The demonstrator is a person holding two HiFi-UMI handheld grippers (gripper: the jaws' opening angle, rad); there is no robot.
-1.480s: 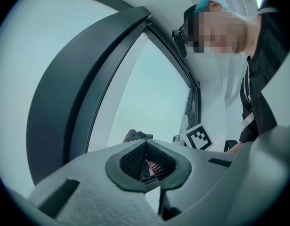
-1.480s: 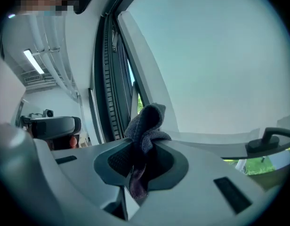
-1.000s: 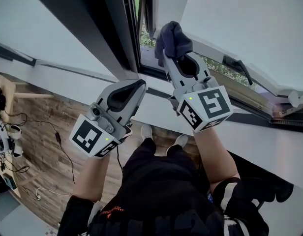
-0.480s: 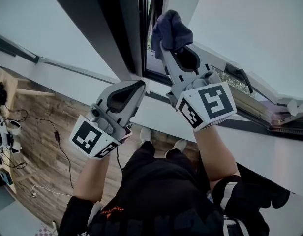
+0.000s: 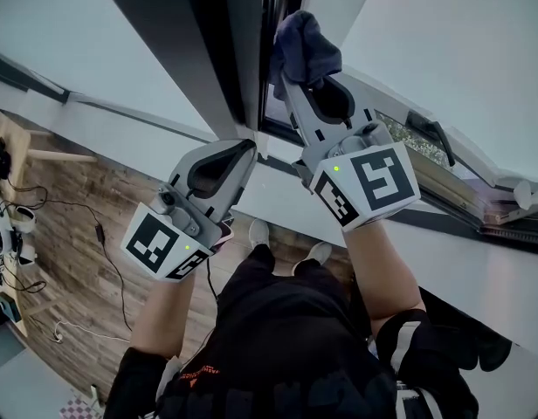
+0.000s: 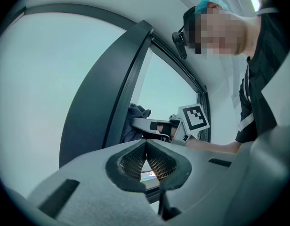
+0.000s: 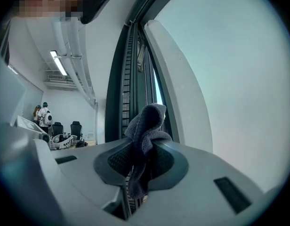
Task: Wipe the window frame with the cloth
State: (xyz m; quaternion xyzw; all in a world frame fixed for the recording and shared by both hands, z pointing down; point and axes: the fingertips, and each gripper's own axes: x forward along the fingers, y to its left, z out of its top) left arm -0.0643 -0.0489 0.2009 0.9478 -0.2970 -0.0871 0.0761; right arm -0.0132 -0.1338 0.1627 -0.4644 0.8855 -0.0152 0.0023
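The right gripper (image 5: 293,78) is clenched on the cloth (image 5: 304,49). In the right gripper view the jaws pinch a fold of it, with a bunch standing above them and a tail hanging below (image 7: 144,128). The bunched cloth lies against the inner edge of the dark window frame (image 5: 224,51), beside the narrow opening. The left gripper view shows the same contact from the side (image 6: 136,115).

The left gripper (image 5: 244,152) is closed too. Its jaws meet at the tips with nothing between them (image 6: 145,149), and it hangs lower, near the frame's foot but apart from it.

Against a second ago, the right gripper and cloth have gone a little higher along the frame. In the last half second they have hardly shifted. The left gripper has kept its place.

By count there are two grippers, each with one marker cube, one cloth, one window handle (image 5: 431,129) and two shoes (image 5: 259,232) on the wood floor (image 5: 72,260).
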